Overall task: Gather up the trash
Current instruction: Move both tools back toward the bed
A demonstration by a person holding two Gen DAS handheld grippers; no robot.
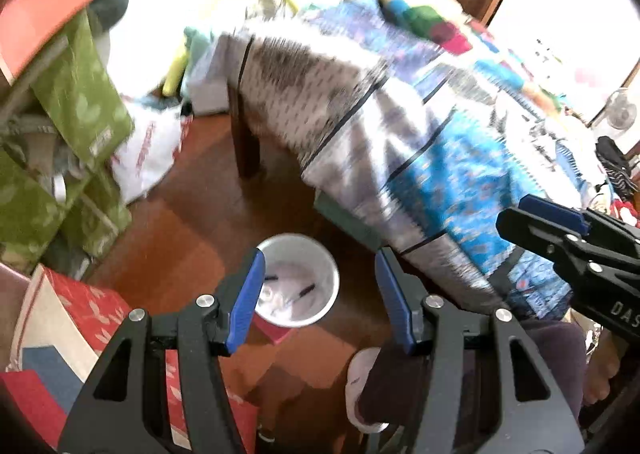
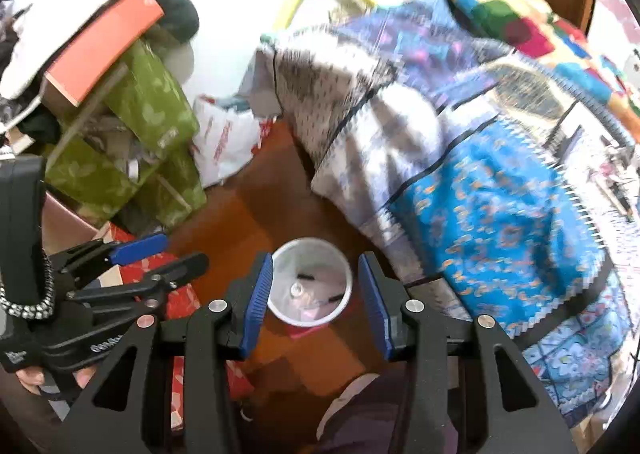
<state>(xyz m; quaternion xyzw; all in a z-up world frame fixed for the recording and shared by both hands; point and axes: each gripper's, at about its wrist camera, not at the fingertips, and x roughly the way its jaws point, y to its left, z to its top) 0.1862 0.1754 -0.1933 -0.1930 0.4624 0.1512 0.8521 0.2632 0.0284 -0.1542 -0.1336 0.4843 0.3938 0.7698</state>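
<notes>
A white bin (image 1: 298, 320) stands on the wooden floor with small bits of trash inside; it also shows in the right wrist view (image 2: 282, 312). My left gripper (image 1: 318, 296) is open and empty above the bin, its blue fingers either side of it. My right gripper (image 2: 316, 298) is open and empty, also above the bin. The right gripper shows at the right edge of the left wrist view (image 1: 560, 221). The left gripper shows at the left of the right wrist view (image 2: 160, 254).
A table draped with a blue and white patterned cloth (image 1: 400, 125) stands to the right. Green bags (image 1: 72, 125), an orange box (image 1: 52, 5) and a white plastic bag (image 1: 148, 153) pile up at the left. A red patterned box (image 1: 92, 318) lies near the bin. The person's foot (image 1: 360, 386) is below.
</notes>
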